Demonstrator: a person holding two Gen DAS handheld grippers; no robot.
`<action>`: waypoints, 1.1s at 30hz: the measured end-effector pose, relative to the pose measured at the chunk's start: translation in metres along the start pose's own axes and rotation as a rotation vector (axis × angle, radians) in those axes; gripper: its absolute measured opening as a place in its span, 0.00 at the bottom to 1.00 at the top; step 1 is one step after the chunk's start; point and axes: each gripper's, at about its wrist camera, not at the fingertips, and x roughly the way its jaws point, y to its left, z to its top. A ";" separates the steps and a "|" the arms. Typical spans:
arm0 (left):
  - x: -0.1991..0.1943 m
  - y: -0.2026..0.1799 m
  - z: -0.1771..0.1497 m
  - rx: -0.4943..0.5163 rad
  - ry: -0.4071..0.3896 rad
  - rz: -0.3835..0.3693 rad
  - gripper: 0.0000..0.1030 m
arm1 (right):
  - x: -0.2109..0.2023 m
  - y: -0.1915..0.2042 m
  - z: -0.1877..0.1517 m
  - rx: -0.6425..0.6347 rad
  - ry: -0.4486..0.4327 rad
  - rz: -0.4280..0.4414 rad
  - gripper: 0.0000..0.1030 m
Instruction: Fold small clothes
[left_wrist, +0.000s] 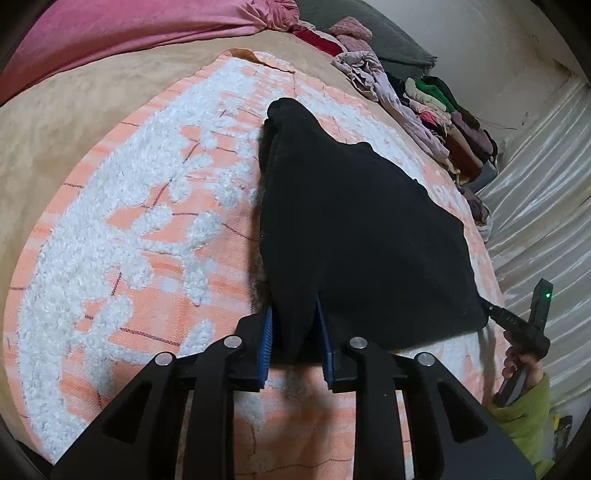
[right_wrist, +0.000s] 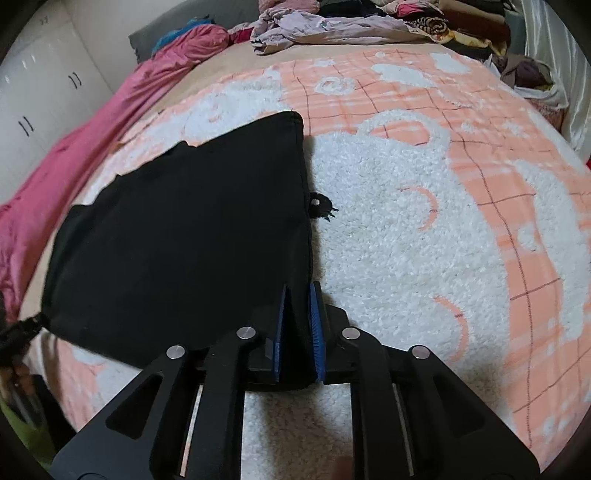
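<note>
A black garment (left_wrist: 354, 221) lies spread on the orange-and-white blanket (left_wrist: 140, 229). My left gripper (left_wrist: 295, 314) is shut on its near left corner, with cloth between the blue pads. My right gripper (right_wrist: 299, 295) is shut on the garment's near right corner (right_wrist: 295, 258); the garment (right_wrist: 184, 236) spreads away to the left over the blanket (right_wrist: 424, 229). The right gripper also shows in the left wrist view (left_wrist: 524, 325) at the garment's far corner. A small black tag (right_wrist: 321, 206) sticks out at the garment's right edge.
A heap of mixed clothes (left_wrist: 424, 107) runs along the far edge of the bed, also in the right wrist view (right_wrist: 369, 22). A pink quilt (left_wrist: 129, 33) lies along the left side (right_wrist: 92, 122). A white satin sheet (left_wrist: 535, 221) hangs at the right.
</note>
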 end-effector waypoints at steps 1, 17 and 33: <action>0.000 0.000 0.000 -0.001 -0.001 -0.002 0.22 | 0.000 0.000 0.000 -0.001 0.002 -0.011 0.12; -0.055 -0.032 0.018 0.134 -0.225 0.151 0.23 | -0.043 0.023 0.013 -0.071 -0.212 -0.015 0.37; 0.029 -0.119 0.049 0.386 -0.104 0.253 0.45 | -0.026 0.102 -0.007 -0.347 -0.234 -0.011 0.56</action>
